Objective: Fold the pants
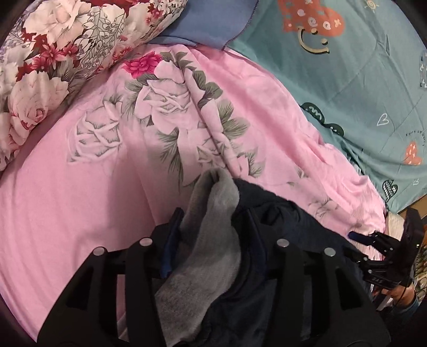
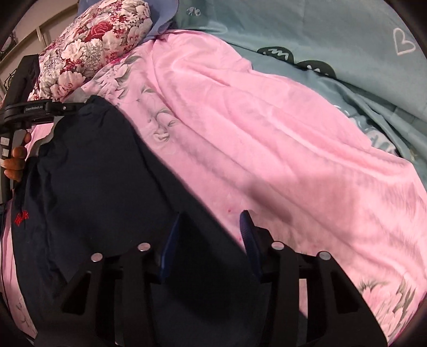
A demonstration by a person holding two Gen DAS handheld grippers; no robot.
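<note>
The dark navy pants (image 2: 93,173) lie on a pink flowered sheet (image 2: 267,133), with a small red embroidery (image 2: 21,217) near their left edge. In the left wrist view a bunch of the pants (image 1: 280,227) with grey lining (image 1: 213,208) turned out stands between the wide-apart fingers of my left gripper (image 1: 213,237). Part of the left blue pad (image 1: 168,248) shows bare beside the cloth. My right gripper (image 2: 209,227) is open, and the pants' right edge runs between its fingers. Each gripper shows in the other's view: the right gripper (image 1: 356,247) and the left gripper (image 2: 80,106) at the waist end.
A red-and-white floral pillow (image 1: 53,53) lies at the far left, a blue cloth (image 1: 210,24) behind it. A teal printed quilt (image 1: 360,80) covers the right side. The pink sheet (image 1: 80,186) is wrinkled. A hand (image 2: 16,160) holds the left gripper's handle.
</note>
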